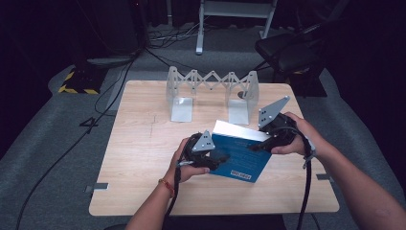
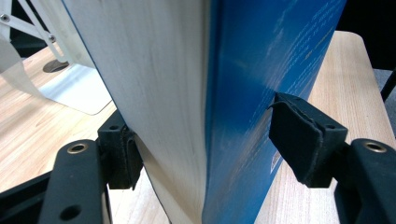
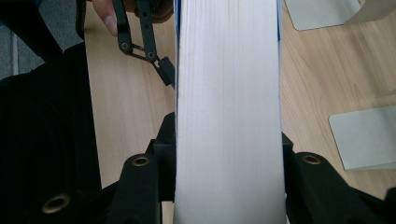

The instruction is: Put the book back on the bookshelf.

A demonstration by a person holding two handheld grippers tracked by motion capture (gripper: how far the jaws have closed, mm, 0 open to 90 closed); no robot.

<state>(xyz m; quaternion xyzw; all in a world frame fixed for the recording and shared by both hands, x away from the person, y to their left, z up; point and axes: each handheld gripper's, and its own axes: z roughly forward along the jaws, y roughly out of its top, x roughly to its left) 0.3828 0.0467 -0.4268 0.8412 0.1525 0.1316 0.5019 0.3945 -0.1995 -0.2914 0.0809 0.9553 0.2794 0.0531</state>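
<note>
A thick book (image 1: 239, 155) with a blue cover and pale page edges hangs tilted just above the wooden table (image 1: 139, 143), held from both ends. My left gripper (image 1: 218, 155) is shut on its near left part: in the left gripper view one pad presses the blue cover (image 2: 261, 93) and the other sits behind the page block. My right gripper (image 1: 262, 143) is shut on the far right end. In the right gripper view its jaws stand tight against both sides of the white page block (image 3: 229, 116). The left gripper's fingers (image 3: 154, 56) show farther off there.
A grey metal accordion book rack (image 1: 213, 88) with two upright end plates stands at the back middle of the table. Its base plates (image 3: 364, 135) lie close to the book. Behind the table are a black chair (image 1: 287, 52), cables and a white frame on the floor.
</note>
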